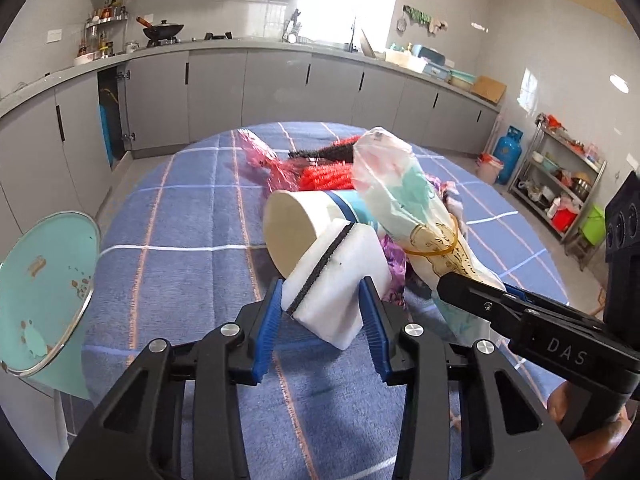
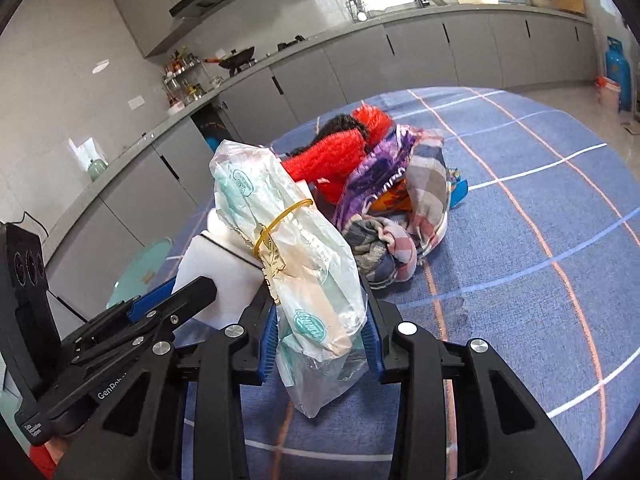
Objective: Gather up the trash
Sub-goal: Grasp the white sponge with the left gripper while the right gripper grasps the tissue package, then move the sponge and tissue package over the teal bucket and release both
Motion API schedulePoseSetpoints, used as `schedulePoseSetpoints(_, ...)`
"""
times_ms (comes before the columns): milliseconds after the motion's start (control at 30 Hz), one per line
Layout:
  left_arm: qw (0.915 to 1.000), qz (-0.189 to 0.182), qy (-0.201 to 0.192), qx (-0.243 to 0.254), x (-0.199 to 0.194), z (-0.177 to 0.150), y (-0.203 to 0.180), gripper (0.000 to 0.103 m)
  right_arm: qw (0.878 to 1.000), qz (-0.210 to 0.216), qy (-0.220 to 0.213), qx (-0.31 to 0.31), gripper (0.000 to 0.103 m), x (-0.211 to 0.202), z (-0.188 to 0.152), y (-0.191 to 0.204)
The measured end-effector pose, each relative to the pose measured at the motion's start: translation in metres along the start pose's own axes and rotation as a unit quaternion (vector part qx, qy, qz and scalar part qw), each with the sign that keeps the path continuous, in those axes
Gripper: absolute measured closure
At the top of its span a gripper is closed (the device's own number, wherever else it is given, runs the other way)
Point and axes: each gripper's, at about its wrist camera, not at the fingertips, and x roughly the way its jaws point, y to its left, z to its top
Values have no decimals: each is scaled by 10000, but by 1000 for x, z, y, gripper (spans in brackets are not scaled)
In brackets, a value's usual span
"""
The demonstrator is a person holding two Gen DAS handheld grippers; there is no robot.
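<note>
A: Left gripper (image 1: 322,312) first: its jaws are clamped on a white foam block (image 1: 340,276) with a black strip across it, blue pads pressed against both sides.

B: And the block sticks out ahead of those jaws, lifted off the blue checked cloth (image 1: 192,208) that covers the counter. Right beyond it, a paper cup (image 1: 296,226) lies on its side, its open mouth facing back toward the jaws.

A: Over to the right gripper (image 2: 320,338). Its jaws are closed around a crumpled plastic bag (image 2: 288,240) bound with a yellow rubber band (image 2: 280,220). The bag rises up and ahead out of the jaws, and a tail of it hangs below them.

B: From the left wrist camera, that same bag sits just to the right of the left jaws, slanting up past the foam block, nearly touching it. The two grippers are close side by side.

A: Ahead of both pairs of jaws, the pile: red fuzzy material (image 2: 332,156), something black and bristly behind it, a purple wrapper (image 2: 376,172) and a plaid cloth (image 2: 424,184), all bunched together on the counter.

B: Ahead and left of the left jaws there is pink crinkled plastic (image 1: 260,156) at the far side of the heap. And off to the left of those jaws, beside the counter's edge, a teal round stool (image 1: 44,288).
</note>
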Motion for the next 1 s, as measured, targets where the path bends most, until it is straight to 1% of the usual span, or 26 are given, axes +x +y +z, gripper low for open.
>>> schedulePoseSetpoints(100,9997,115,-207,20,-17,2,1,64,9999,45,-154,12,67,-10,3,5)
schedulePoseSetpoints(167,9992,277,-296,72,-27,5,1,64,9997,71,-216,-11,67,-14,4,12)
schedulePoseSetpoints(300,9978,522,-400,7,-44,8,10,64,9992,136,-362,-100,67,-22,5,29)
schedulePoseSetpoints(400,9955,835,-458,-37,-54,9,22,64,9989,167,-417,-157,67,-24,7,42)
schedulePoseSetpoints(433,9950,876,-472,-66,-57,8,26,64,9988,192,-416,-153,67,-23,8,46)
schedulePoseSetpoints(533,9942,927,-483,-272,-64,8,44,64,9991,205,-327,-187,67,-16,8,57)
schedulePoseSetpoints(767,9891,1226,-563,-589,-80,5,81,64,9991,283,-66,-323,66,4,3,88)
schedulePoseSetpoints(1000,9847,1351,-640,-898,-94,0,116,64,9977,396,54,-544,66,19,4,124)
